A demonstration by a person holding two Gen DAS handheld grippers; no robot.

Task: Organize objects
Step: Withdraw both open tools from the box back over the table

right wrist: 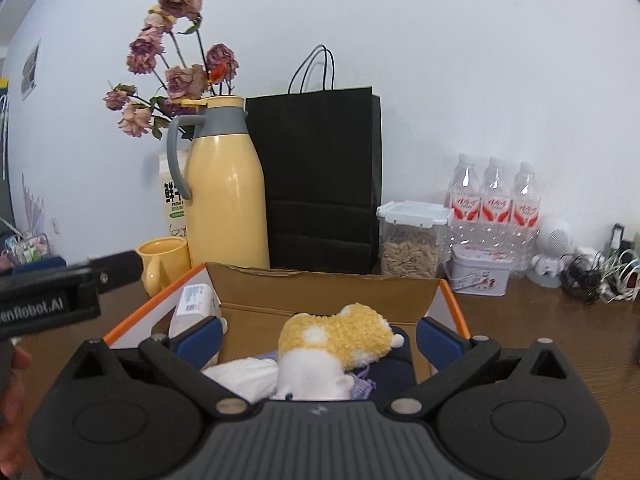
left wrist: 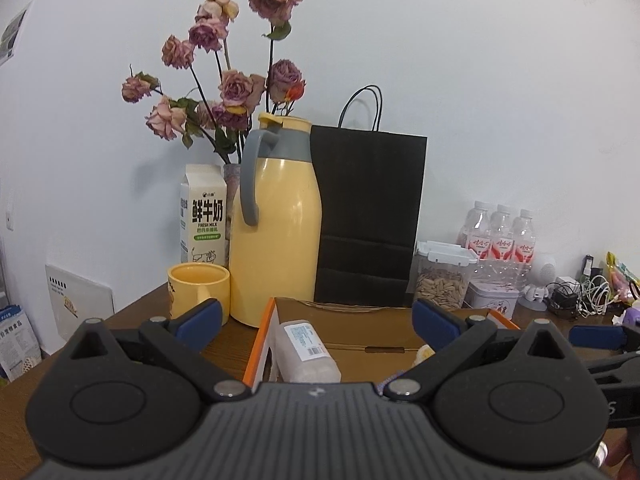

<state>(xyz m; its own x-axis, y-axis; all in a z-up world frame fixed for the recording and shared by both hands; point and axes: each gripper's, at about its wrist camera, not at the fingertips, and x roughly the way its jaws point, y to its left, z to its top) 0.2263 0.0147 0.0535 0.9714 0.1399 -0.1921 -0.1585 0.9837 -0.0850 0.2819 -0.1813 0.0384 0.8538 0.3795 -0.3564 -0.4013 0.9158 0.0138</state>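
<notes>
Both claws are spread wide and empty: your left gripper (left wrist: 318, 320) and right gripper (right wrist: 318, 338) hover over the cardboard box (right wrist: 324, 284). The plush toy (right wrist: 340, 338) lies inside it, right-centre, on folded cloth. It's likely light, soft and squashy, so pinch the yellow body mid-bulk, not the fluff edges.
</notes>
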